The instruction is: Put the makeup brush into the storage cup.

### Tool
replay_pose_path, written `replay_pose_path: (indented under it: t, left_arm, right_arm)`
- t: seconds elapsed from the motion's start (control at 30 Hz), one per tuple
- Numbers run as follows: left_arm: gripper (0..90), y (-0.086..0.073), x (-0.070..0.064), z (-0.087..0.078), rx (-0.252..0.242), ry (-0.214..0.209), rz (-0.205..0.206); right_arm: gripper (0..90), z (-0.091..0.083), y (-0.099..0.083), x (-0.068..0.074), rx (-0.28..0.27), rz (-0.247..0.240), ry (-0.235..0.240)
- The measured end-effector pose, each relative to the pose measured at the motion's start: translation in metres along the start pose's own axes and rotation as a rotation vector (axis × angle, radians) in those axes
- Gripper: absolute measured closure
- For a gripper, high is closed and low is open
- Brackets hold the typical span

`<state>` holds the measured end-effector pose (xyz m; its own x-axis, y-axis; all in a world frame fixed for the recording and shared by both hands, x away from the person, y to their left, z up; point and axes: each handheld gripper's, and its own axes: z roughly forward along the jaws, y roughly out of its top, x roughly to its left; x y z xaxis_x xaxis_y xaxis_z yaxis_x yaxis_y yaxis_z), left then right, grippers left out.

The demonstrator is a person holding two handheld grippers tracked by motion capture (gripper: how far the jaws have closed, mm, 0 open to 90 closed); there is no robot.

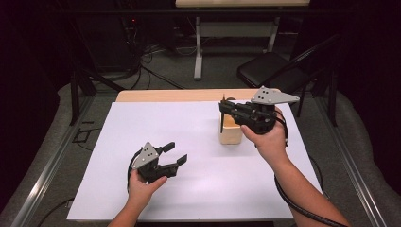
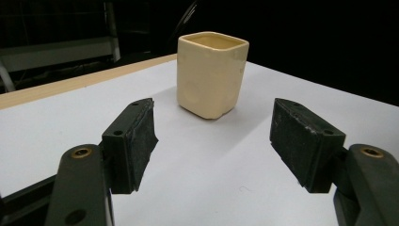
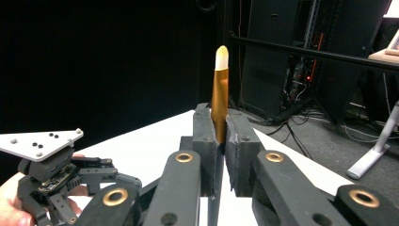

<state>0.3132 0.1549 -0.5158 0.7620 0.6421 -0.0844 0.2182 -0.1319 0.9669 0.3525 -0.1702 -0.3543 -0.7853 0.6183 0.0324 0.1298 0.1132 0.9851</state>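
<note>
A cream square cup (image 1: 231, 132) stands upright on the white sheet (image 1: 161, 123), right of centre; it shows as well as the cup (image 2: 211, 73) ahead of my left jaws. My right gripper (image 1: 222, 106) hovers over the cup's far left rim, shut on a slender gold pen (image 3: 219, 99) with a pale tip. In the high view the pen (image 1: 221, 122) hangs as a thin dark stick at the cup's left edge. My left gripper (image 1: 173, 154) rests low over the sheet's near left, open and empty, pointing toward the cup. Its pads (image 2: 141, 136) stand wide apart.
The sheet covers a wooden table whose far edge (image 1: 165, 96) shows bare. A black folding chair (image 1: 269, 71) and a second table's leg (image 1: 198, 52) stand behind. Metal rails (image 1: 47, 165) run along both sides. The other hand's gripper (image 3: 51, 174) shows at the lower left of the right gripper view.
</note>
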Motion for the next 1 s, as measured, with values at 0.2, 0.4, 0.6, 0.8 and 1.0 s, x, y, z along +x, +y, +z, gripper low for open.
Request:
replay_pose_path:
  t: [0.2,0.4,0.6,0.8,1.0]
  left_arm:
    - [31.7,0.0,0.0,0.0,-0.001,0.003,-0.002]
    - [31.7,0.0,0.0,0.0,-0.001,0.003,-0.005]
    - [31.7,0.0,0.0,0.0,-0.002,0.002,-0.007]
    - [31.7,-0.001,0.0,0.0,-0.002,0.005,-0.01]
    - [31.7,-0.001,0.001,0.001,0.004,0.002,-0.012]
  right_arm:
    - [83.5,0.002,0.005,-0.003,0.001,-0.007,-0.011]
    - [83.5,0.004,0.01,-0.009,-0.003,-0.004,-0.028]
    - [83.5,0.004,0.014,-0.018,-0.006,0.017,-0.046]
    - [83.5,0.004,0.015,-0.027,-0.01,0.023,-0.078]
    - [83.5,0.006,0.013,-0.038,0.006,0.026,-0.112]
